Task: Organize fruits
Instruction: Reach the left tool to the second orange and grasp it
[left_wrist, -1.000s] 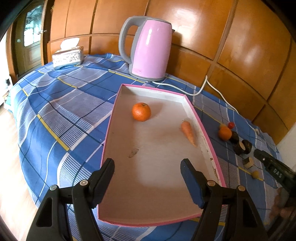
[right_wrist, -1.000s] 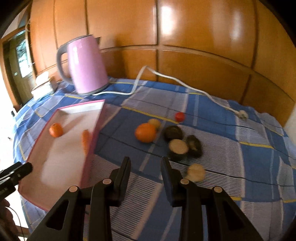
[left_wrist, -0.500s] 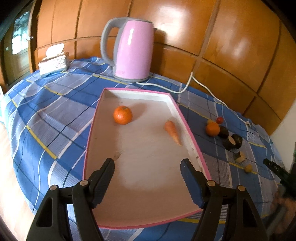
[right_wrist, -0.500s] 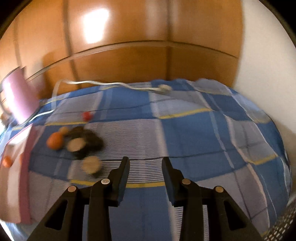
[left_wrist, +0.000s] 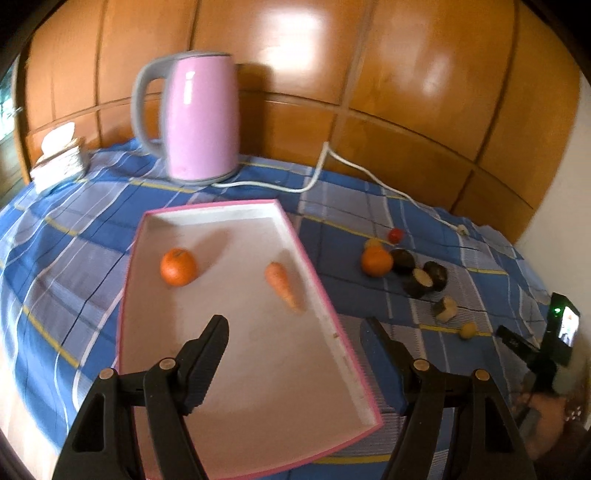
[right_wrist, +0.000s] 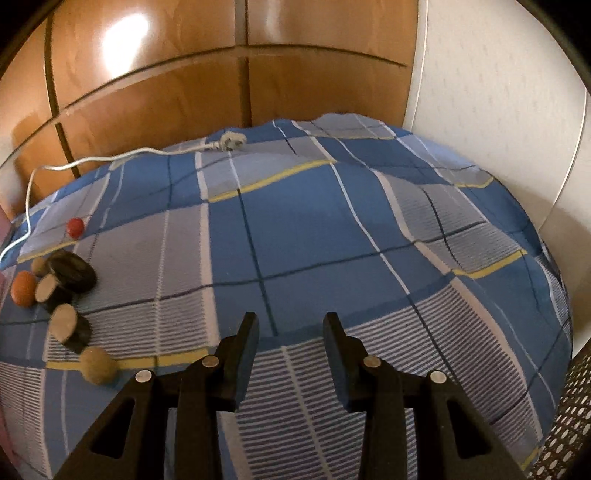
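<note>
A pink-rimmed white tray (left_wrist: 314, 273) lies on the blue plaid cloth and holds an orange (left_wrist: 178, 266) and a carrot (left_wrist: 283, 285). My left gripper (left_wrist: 295, 332) hangs open and empty above the tray's near half. To the tray's right lie another orange (left_wrist: 376, 260), a small red fruit (left_wrist: 396, 235), dark cut pieces (left_wrist: 424, 277) and small yellow fruits (left_wrist: 468, 330). My right gripper (right_wrist: 290, 328) is open and empty over bare cloth. In its view the same pile sits at far left: the orange (right_wrist: 23, 288), red fruit (right_wrist: 75, 226), dark pieces (right_wrist: 72, 273) and a yellow fruit (right_wrist: 96, 365).
A pink kettle (left_wrist: 201, 114) stands behind the tray, its white cord (left_wrist: 354, 170) trailing right to a plug (right_wrist: 231, 141). A tissue box (left_wrist: 59, 158) sits far left. Wood panelling backs the table. The right gripper's body and hand (left_wrist: 543, 354) show at the left view's right edge.
The right gripper has swung right, from facing the fruit pile to bare cloth, so the pile is now at its far left. The left gripper has turned slightly right over the tray.
</note>
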